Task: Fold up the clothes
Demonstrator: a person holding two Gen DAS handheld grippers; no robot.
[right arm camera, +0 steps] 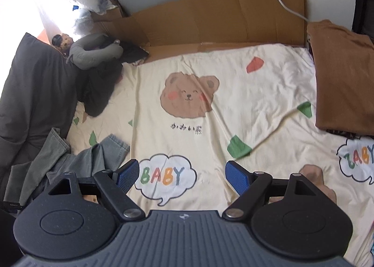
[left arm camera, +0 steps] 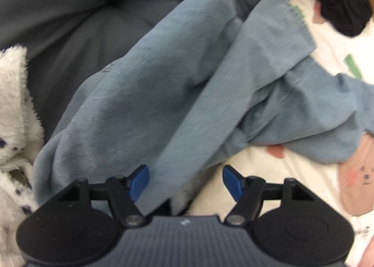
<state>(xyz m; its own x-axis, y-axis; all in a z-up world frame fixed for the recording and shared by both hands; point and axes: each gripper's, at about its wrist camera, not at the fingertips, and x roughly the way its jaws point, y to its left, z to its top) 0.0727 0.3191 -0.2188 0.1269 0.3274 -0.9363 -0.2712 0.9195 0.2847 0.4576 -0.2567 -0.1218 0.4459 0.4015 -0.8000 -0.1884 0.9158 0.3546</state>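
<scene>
cream bedding printed with bears, green and red shapes and "baby" speech bubbles is covering the bed (right arm camera: 233,112), and a flattened cardboard sheet (right arm camera: 210,21) is standing along its far edge. at the far left corner a dark grey quilt (right arm camera: 35,84) is bunching up with a grey plush toy (right arm camera: 93,54) lying on it; part of the toy is hidden in the folds, and the bright window side beyond is washing out to white. a folded brown garment (right arm camera: 343,80) is lying at the bed's right edge, running out of the right wrist view.

the pale blue garment (left arm camera: 163,84) is lying crumpled on the bedding beside the quilt, its loose ends spreading toward the right; the left wrist view is blurring, so seams and its exact kind are hard to make out. its near edge is passing under the left gripper (left arm camera: 185,181), whose blue pads are standing apart with cloth between them but not visibly pinching it, the left pad touching or just over the fabric. a white fluffy spotted cloth (left arm camera: 11,103) is being cut off at the left edge, and a black cloth (left arm camera: 341,9) is lying at the far right, partly out of frame.

the right gripper (right arm camera: 182,179) is hanging released over bare bedding, nothing between its pads. in its view the same garment (right arm camera: 93,157) is showing only as greyish folds at the lower left, partly hidden behind the gripper's own body.
</scene>
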